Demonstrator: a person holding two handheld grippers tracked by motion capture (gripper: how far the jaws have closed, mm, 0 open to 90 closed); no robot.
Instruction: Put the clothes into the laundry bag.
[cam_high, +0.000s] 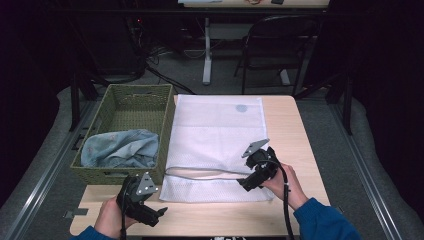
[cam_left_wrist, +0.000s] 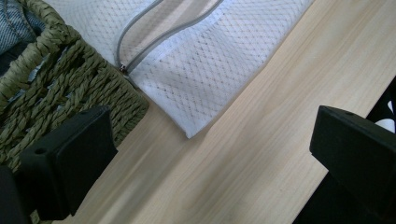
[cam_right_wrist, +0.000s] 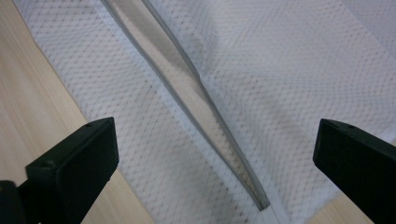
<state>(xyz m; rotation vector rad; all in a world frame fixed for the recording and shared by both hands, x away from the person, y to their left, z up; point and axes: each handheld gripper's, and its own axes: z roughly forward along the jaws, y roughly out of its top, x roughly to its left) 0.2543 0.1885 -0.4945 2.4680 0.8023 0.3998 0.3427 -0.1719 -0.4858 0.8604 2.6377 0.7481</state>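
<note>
Mesh bag (cam_high: 215, 135) lies flat mid-table, its grey zipper (cam_high: 210, 172) gaping along the near edge. My right gripper (cam_high: 245, 184) hovers at the zipper's 3 o'clock end, jaws spread wide, holding nothing. My left gripper (cam_high: 161, 212) hangs over bare table (cam_high: 295, 130) at 7 o'clock of the bag, jaws also wide and empty, just beside the basket (cam_high: 131, 98) corner. Blue cloth (cam_high: 120, 149) fills the basket's near half; its underside is hidden. Open wood runs along the front edge and the bag's 3 o'clock side.
</note>
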